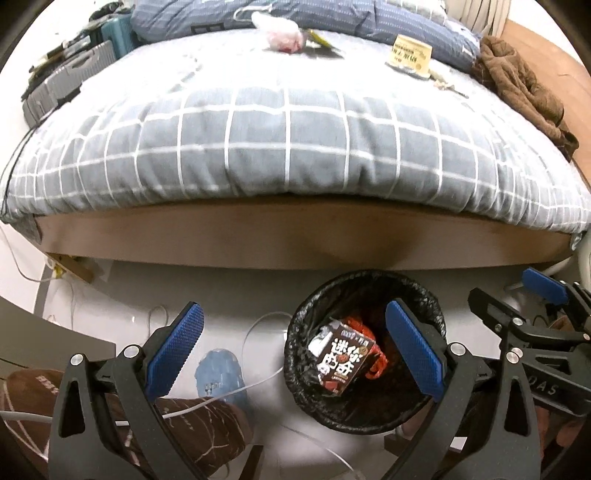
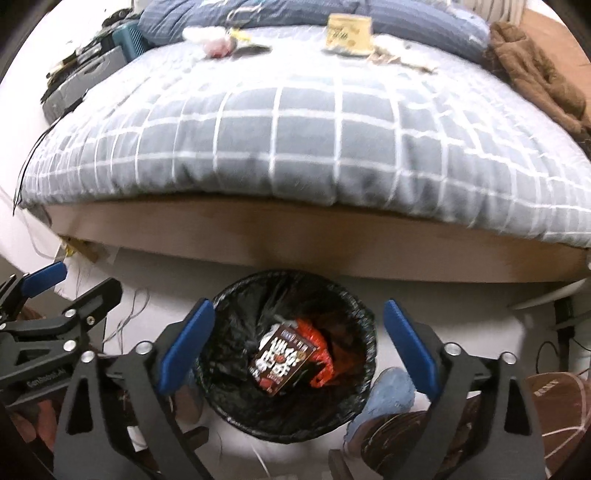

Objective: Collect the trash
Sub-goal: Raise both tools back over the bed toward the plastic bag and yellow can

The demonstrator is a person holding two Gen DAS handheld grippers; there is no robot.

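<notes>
Carton (image 2: 281, 360) in bin (image 2: 360, 314), lettering unreadable.

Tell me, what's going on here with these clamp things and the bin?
A person is tidying up rubbish with two hand-held grippers. The right gripper hangs open above the bin, where a dark carton lies on a red wrapper. The left gripper is open and empty too. A yellow packet and a pink bag remain on the bed.

Even, fairly bright indoor light, soft shadow under the bed (image 1: 295, 240) edge, strong fisheye bending with dark corners, right wrist view smeared by motion blur, left wrist view sharper.
</notes>
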